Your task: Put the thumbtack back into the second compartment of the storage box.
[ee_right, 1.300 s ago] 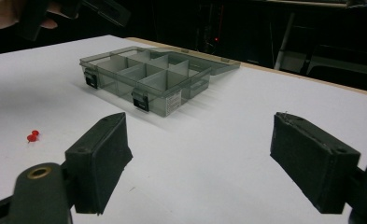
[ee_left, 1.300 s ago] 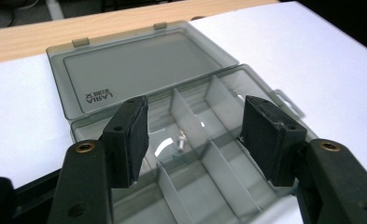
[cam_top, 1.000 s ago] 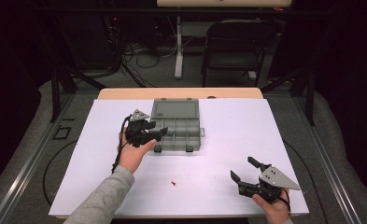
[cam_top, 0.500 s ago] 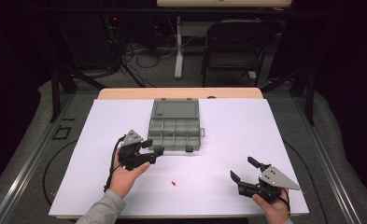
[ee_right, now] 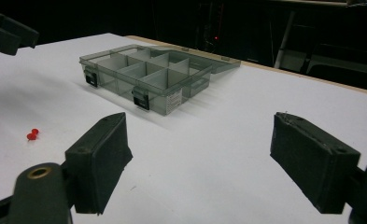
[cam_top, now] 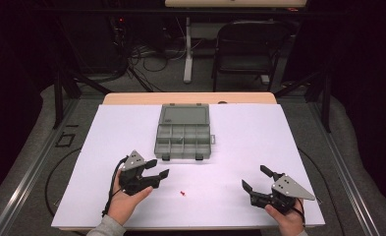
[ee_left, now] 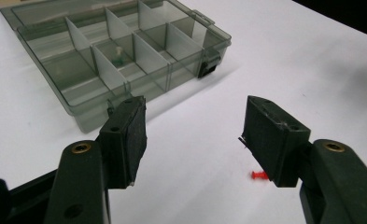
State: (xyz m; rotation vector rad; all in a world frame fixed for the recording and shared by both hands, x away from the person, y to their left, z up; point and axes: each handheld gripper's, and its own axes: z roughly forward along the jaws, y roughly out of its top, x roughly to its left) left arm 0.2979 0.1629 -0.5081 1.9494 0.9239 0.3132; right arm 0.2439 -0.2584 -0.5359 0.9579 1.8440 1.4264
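A grey see-through compartment box (cam_top: 183, 137) lies open at the middle of the white table, its lid flat behind it. One compartment holds a small green pin (ee_left: 117, 57). A red push pin (cam_top: 182, 193) lies on the table in front of the box, also seen as the red pin (ee_left: 259, 175) and the red pin (ee_right: 31, 134). My left gripper (cam_top: 157, 169) hovers open left of the pin, nothing between its jaws; in its own view the left gripper (ee_left: 193, 135) points past the box's front corner. My right gripper (cam_top: 253, 178) stands open near the front right edge, empty.
The box (ee_right: 148, 77) has two dark latches on its front wall. White table sheet (cam_top: 249, 142) spreads around it. A chair (cam_top: 247, 46) and cables sit on the floor beyond the table's far edge.
My left gripper has drawn back from the box toward the front of the table, ending left of the red pin. The right gripper has stayed put.
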